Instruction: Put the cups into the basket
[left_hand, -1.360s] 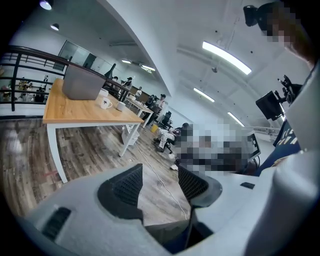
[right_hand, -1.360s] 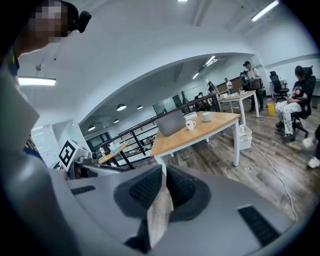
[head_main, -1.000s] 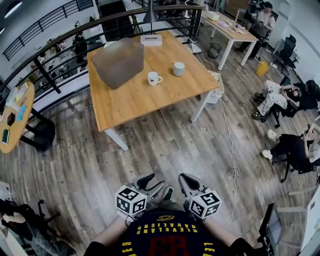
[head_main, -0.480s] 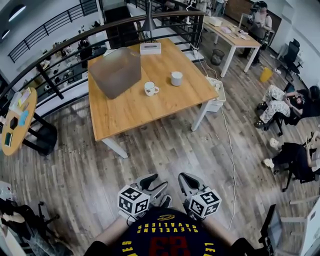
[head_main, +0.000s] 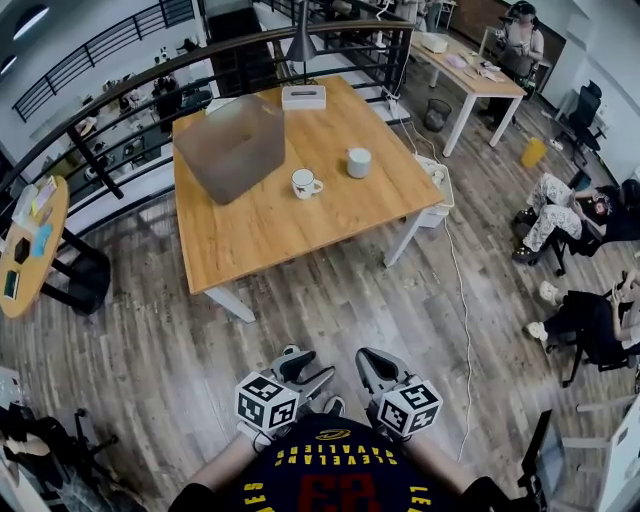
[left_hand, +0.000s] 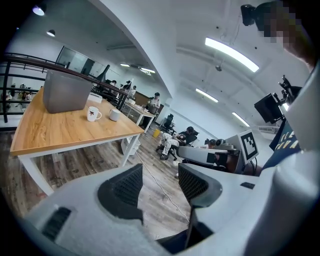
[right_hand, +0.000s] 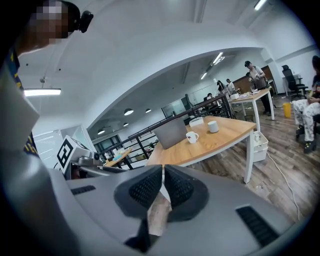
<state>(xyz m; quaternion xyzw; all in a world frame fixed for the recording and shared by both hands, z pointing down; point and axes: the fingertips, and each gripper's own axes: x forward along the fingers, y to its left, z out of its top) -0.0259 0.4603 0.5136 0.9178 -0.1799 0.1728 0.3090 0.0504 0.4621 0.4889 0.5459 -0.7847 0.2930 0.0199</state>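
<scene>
Left gripper (left_hand: 160, 179) held open, right gripper (right_hand: 162, 174) shut, nothing gripped. Cups (head_main: 304, 183) well ahead of fingers: likely fragile, rim to be gripped.

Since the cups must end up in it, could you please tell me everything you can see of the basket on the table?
The basket is a grey, box-shaped bin, seemingly frosted plastic, its walls narrowing slightly toward the base. It stands upright on the wooden table, near its far left corner. The white mug stands apart to its right; nothing visibly touches the basket.
</scene>
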